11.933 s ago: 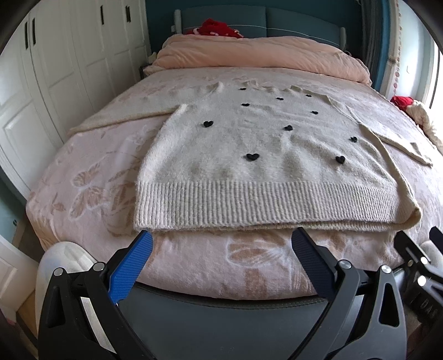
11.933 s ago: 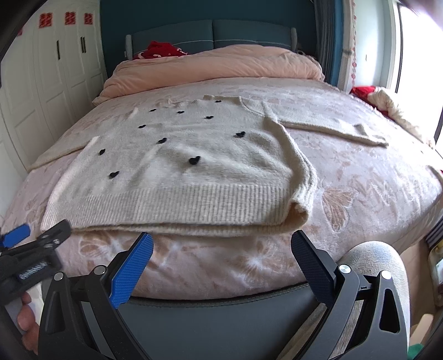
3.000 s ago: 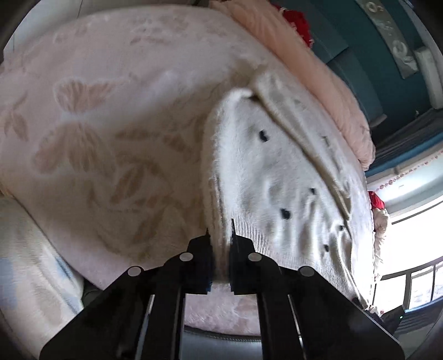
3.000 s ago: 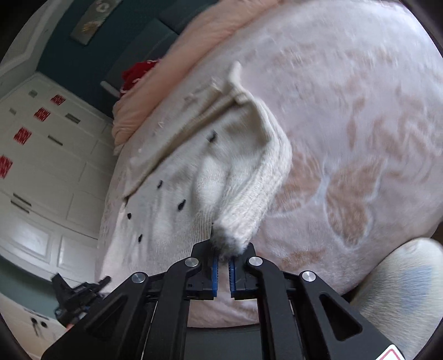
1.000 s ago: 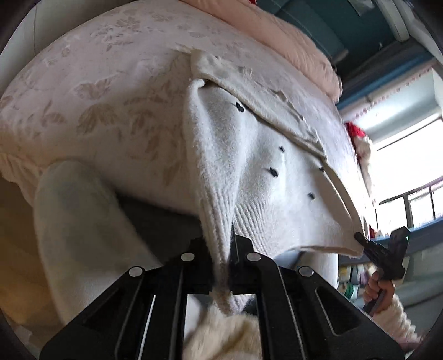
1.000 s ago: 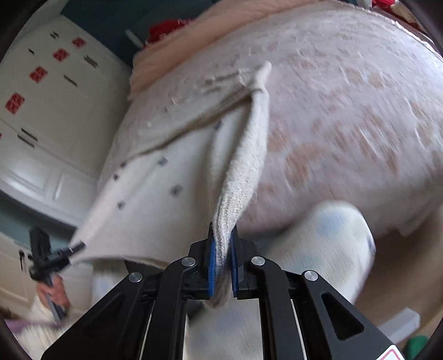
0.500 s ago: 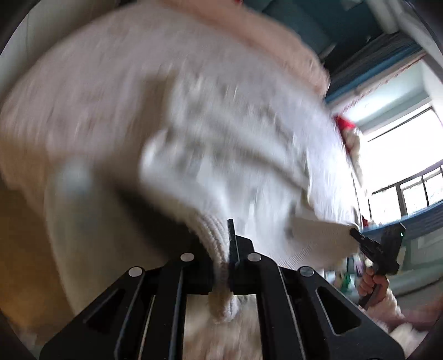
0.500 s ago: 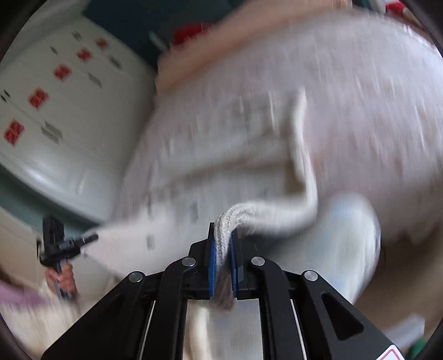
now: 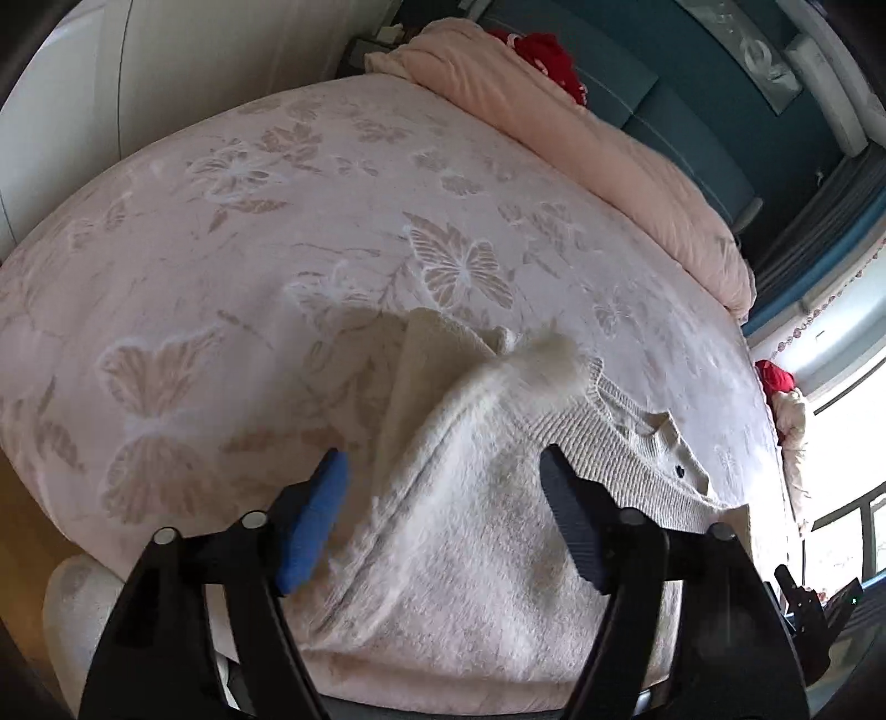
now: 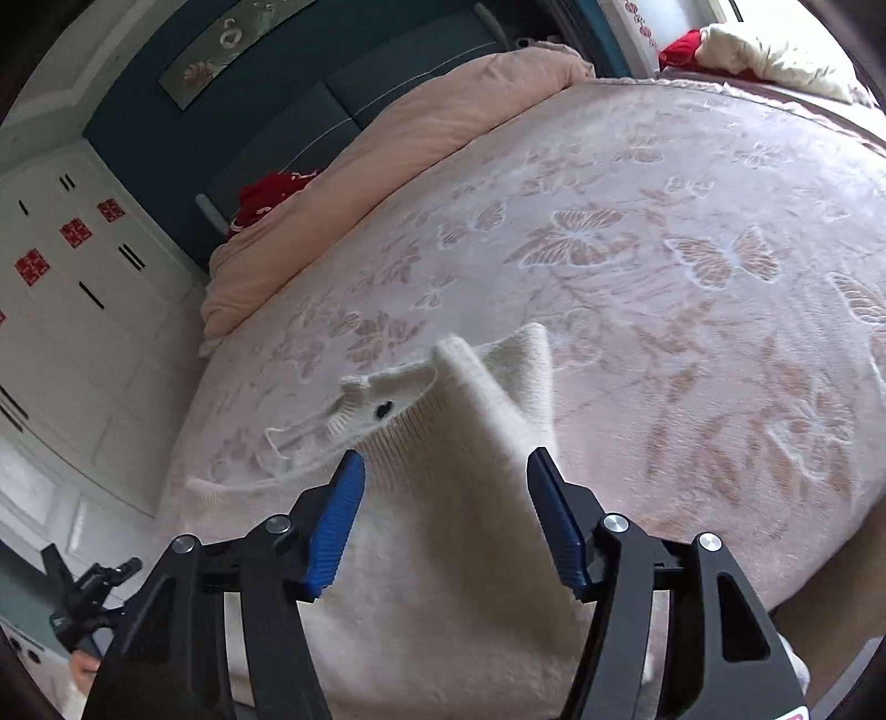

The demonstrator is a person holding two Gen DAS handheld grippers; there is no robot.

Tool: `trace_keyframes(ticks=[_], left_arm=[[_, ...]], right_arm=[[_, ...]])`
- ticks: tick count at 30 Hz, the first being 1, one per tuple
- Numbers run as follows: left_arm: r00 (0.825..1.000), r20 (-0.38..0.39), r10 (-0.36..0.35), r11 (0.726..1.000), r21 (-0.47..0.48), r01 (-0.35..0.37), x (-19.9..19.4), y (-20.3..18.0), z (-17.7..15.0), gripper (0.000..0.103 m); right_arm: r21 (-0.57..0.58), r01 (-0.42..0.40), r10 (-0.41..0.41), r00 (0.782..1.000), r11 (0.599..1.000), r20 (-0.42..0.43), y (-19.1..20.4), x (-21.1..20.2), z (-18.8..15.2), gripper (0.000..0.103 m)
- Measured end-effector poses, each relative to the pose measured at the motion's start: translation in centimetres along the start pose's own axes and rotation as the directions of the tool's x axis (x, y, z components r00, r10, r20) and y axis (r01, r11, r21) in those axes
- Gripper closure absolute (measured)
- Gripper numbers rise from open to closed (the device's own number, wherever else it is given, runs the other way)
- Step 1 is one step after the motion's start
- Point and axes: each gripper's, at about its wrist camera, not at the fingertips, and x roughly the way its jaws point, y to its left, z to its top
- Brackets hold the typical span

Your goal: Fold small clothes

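A cream knit sweater (image 9: 487, 531) with small black heart dots lies on the near part of the bed, turned plain side up, its ribbed neckline toward the headboard. It also shows in the right wrist view (image 10: 443, 498), with one black dot near the collar. My left gripper (image 9: 443, 515) is open and empty just above the sweater's left part. My right gripper (image 10: 446, 512) is open and empty just above its right part. A raised fold of knit stands ahead of each gripper.
The bed has a pink butterfly-print cover (image 9: 249, 232). A rolled pink duvet (image 9: 581, 127) and a red item (image 9: 542, 50) lie by the teal headboard. White wardrobes (image 10: 66, 310) stand on the left. The other gripper shows at each view's edge.
Both grippers held the sweater's hem corners and swung it through the air. Now both have opened and let go, and the sweater lies flipped on the bed.
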Motion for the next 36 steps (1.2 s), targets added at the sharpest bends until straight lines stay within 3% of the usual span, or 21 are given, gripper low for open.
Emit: trace_keyframes(ticks=[3, 6, 8, 13, 14, 15, 16, 17, 18, 19, 20, 23, 26, 28, 30, 33, 36], left_arm=[[1.0, -0.002, 0.024, 0.995, 0.099, -0.024, 0.3, -0.8, -0.3, 0.03], [0.998, 0.032, 0.053, 0.978, 0.201, -0.058, 1.8, -2.6, 0.3, 0.02], [0.998, 0.033, 0.05, 0.971, 0.232, -0.056, 3.3, -3.5, 1.2, 0.017], [0.995, -0.094, 0.03, 0.978, 0.207, -0.01, 8.5, -4.2, 3.5, 0.018], [0.992, -0.122, 0.036, 0.981, 0.191, -0.012, 9.7, -4.1, 3.9, 0.021], [0.989, -0.143, 0.036, 0.985, 0.174, -0.011, 10.5, -4.0, 4.2, 0.034], [0.985, -0.171, 0.025, 0.988, 0.153, 0.001, 11.4, -3.9, 4.3, 0.057], [0.978, -0.209, 0.01, 0.993, 0.12, 0.016, 12.4, -3.6, 4.4, 0.071], [0.975, -0.224, 0.006, 0.994, 0.104, 0.018, 12.8, -3.5, 4.4, 0.093], [0.974, -0.227, -0.008, 0.996, 0.086, 0.028, 12.9, -3.3, 4.4, 0.094], [0.979, -0.202, -0.029, 0.996, 0.072, 0.045, 12.3, -3.2, 4.4, 0.094], [0.987, -0.12, -0.105, 0.99, 0.078, 0.114, 8.4, -3.7, 5.1, 0.095], [0.987, -0.026, -0.161, 0.983, 0.09, 0.162, 4.1, -4.7, 7.0, 0.096], [0.987, 0.015, -0.163, 0.983, 0.093, 0.161, 2.9, -5.3, 8.4, 0.096], [0.992, 0.047, -0.118, 0.987, 0.114, 0.112, 3.2, -5.8, 9.8, 0.096], [0.999, -0.006, -0.048, 0.995, 0.091, 0.049, 6.8, -5.0, 10.0, 0.095], [0.991, -0.104, 0.09, 0.993, 0.089, -0.081, 12.4, -3.3, 8.0, 0.095]], right_arm=[[0.016, 0.028, -0.028, 1.0, 0.999, -0.013, -1.3, -0.2, 0.0, 0.041], [0.015, 0.064, -0.064, 0.998, 0.998, -0.028, -1.6, 0.4, 0.6, 0.04], [0.014, 0.076, -0.076, 0.996, 0.997, -0.036, -1.7, 1.4, 1.5, 0.035], [-0.052, 0.094, -0.097, 0.992, 0.994, -0.074, -0.1, 4.6, 3.1, 0.029], [-0.063, 0.094, -0.099, 0.991, 0.994, -0.089, 0.2, 5.8, 3.4, 0.028], [-0.062, 0.09, -0.096, 0.991, 0.994, -0.098, 0.4, 6.6, 3.4, 0.028], [-0.055, 0.097, -0.102, 0.989, 0.994, -0.107, 0.4, 7.5, 3.4, 0.03], [-0.046, 0.115, -0.12, 0.986, 0.992, -0.117, 0.3, 8.3, 3.3, 0.049], [-0.026, 0.11, -0.112, 0.984, 0.994, -0.137, 0.3, 9.2, 3.1, 0.07], [-0.015, 0.099, -0.1, 0.984, 0.995, -0.149, 0.3, 9.5, 2.9, 0.094], [0.001, 0.088, -0.087, 0.984, 0.996, -0.154, 0.5, 9.6, 2.8, 0.095], [-0.035, 0.019, -0.021, 0.999, 0.999, -0.048, 2.7, 6.5, 3.4, 0.095], [-0.066, -0.08, 0.085, 0.994, 0.995, 0.072, 5.1, 2.2, 5.9, 0.095], [-0.074, -0.114, 0.123, 0.985, 0.991, 0.123, 6.1, 1.0, 8.1, 0.095], [-0.078, -0.091, 0.101, 0.986, 0.993, 0.135, 6.1, 1.9, 9.6, 0.095], [-0.053, 0.028, -0.027, 0.999, 0.998, 0.021, 3.5, 8.1, 9.3, 0.095], [-0.038, 0.139, -0.143, 0.981, 0.99, -0.133, 0.7, 13.8, 7.1, 0.096]])
